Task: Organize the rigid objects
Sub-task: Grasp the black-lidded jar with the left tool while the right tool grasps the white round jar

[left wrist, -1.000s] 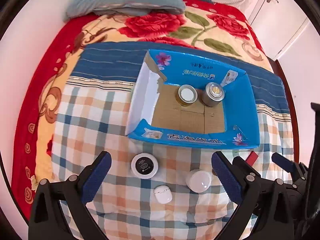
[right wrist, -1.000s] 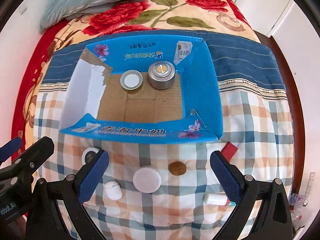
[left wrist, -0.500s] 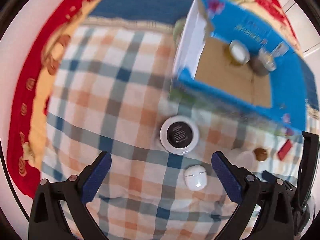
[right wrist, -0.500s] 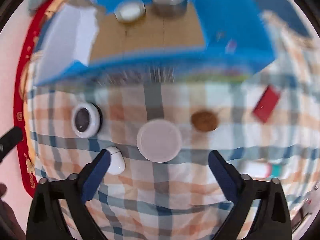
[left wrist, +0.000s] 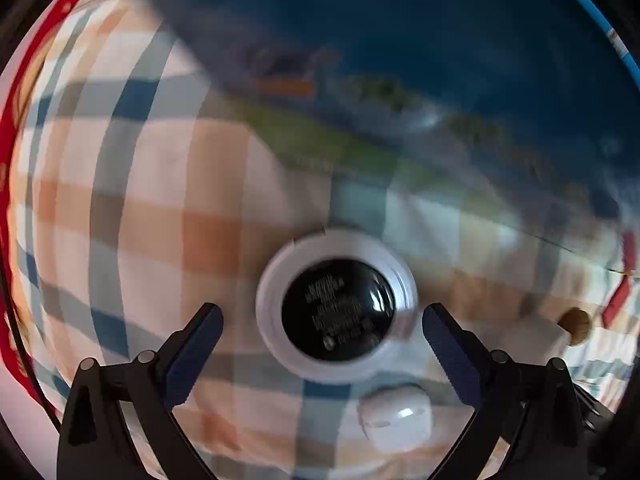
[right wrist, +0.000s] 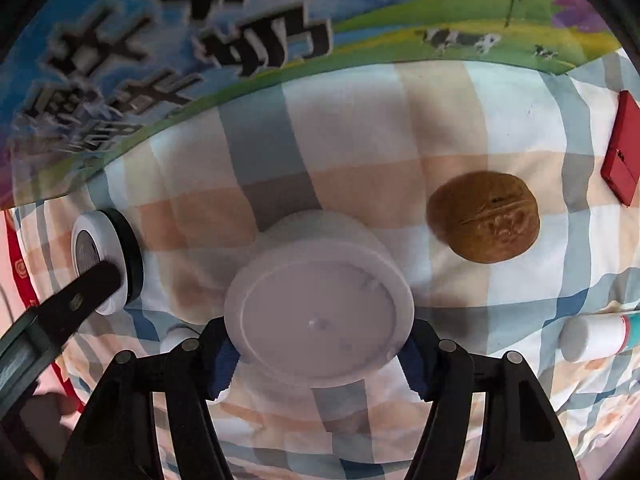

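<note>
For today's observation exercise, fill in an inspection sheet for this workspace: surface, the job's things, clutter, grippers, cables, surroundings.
Surface: checked bedspread, wrinkled.
Job's things: white jar between the right pads; black-topped round case between the left fingers, untouched; white earbud case beside it; walnut, red flat piece and white tube lie apart.
Clutter: nothing seen.
Grippers: right gripper has just been closing, pads pressing the jar; left gripper open.
Cables: nothing seen.
Surroundings: blue printed carton behind the items.

both grippers lowered; right gripper [right wrist: 318, 354] closing around white jar [right wrist: 318, 312]
</note>
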